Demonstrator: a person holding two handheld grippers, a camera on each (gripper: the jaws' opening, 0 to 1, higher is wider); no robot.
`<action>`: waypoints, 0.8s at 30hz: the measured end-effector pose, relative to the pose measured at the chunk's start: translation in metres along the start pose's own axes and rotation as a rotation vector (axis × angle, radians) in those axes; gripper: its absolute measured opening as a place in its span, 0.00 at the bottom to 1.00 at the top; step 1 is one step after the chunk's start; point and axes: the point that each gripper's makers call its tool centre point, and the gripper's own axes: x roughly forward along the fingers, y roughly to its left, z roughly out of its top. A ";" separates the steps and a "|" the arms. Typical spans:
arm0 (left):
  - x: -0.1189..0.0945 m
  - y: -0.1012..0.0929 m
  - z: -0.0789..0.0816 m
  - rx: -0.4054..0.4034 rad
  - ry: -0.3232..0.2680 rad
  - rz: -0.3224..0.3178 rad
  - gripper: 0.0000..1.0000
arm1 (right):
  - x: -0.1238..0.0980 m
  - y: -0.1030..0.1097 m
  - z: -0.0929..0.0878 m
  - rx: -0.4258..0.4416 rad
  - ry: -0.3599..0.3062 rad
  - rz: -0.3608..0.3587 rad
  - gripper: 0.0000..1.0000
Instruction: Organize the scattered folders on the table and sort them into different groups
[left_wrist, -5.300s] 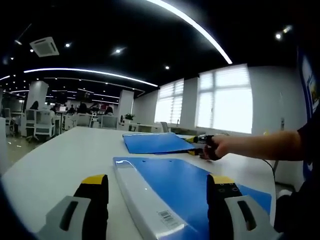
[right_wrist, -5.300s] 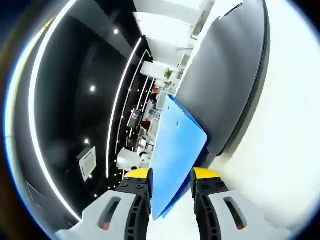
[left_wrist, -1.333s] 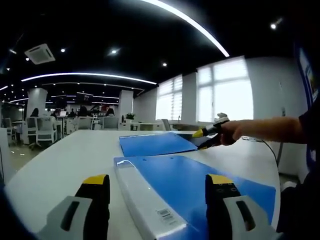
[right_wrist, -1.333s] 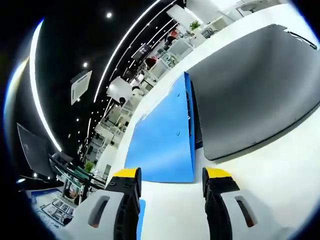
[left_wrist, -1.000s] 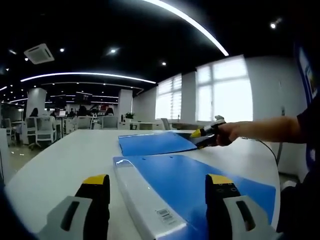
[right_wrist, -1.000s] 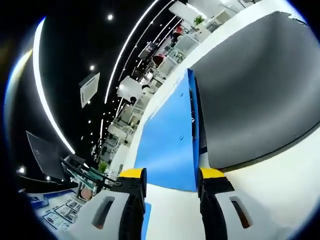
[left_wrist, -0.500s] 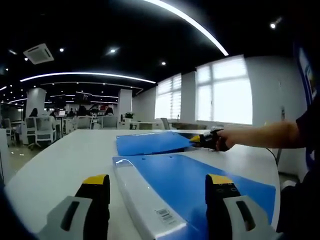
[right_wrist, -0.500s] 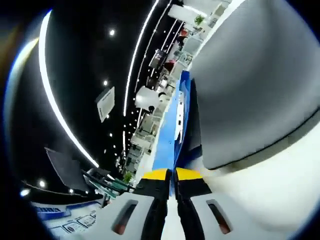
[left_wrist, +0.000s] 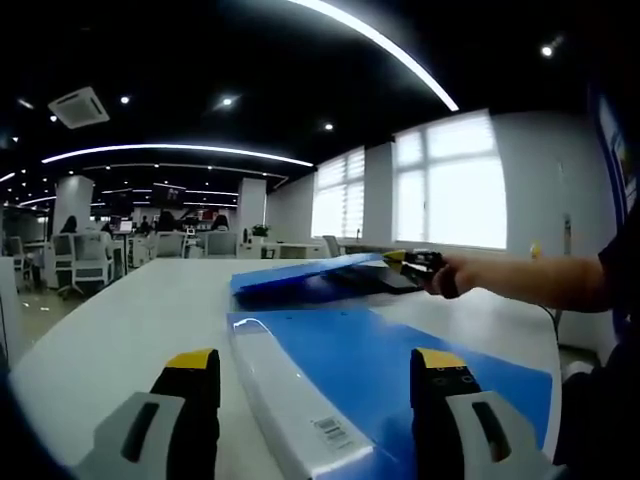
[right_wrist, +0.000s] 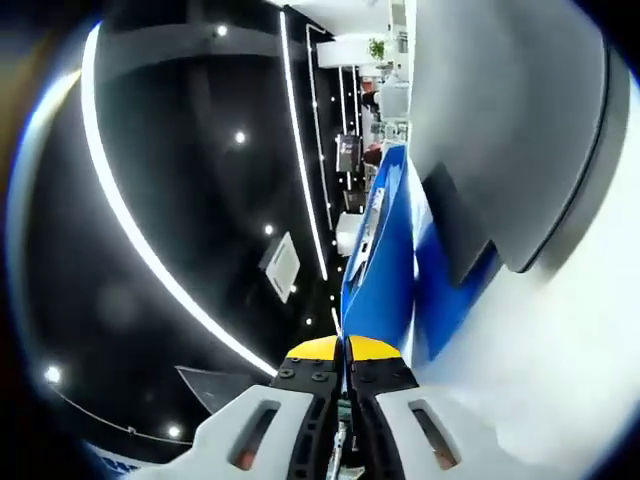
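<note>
Blue plastic folder cover (right_wrist: 385, 265), frame centre, is pinched by the right gripper (right_wrist: 347, 350), probably lifting for regrouping; left gripper (left_wrist: 310, 370) gapes.

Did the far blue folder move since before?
Yes. The far folder's cover has lifted at the right gripper's end; earlier it lay flat on the table. The near folder kept its place.

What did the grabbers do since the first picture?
The right gripper opened, then shut on the far blue folder and lifted its cover edge off the table. The left gripper stayed open over the near folder, which hasn't moved.
</note>
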 end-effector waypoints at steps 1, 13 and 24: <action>0.000 -0.001 0.000 -0.001 0.000 -0.001 0.79 | 0.001 0.000 0.002 -0.002 0.001 0.011 0.02; -0.004 -0.011 0.030 -0.246 -0.105 -0.106 0.77 | 0.000 0.016 0.016 -0.028 -0.012 0.124 0.01; 0.048 -0.032 0.092 -0.643 -0.052 -0.333 0.78 | -0.009 0.016 -0.006 0.001 -0.032 0.139 0.02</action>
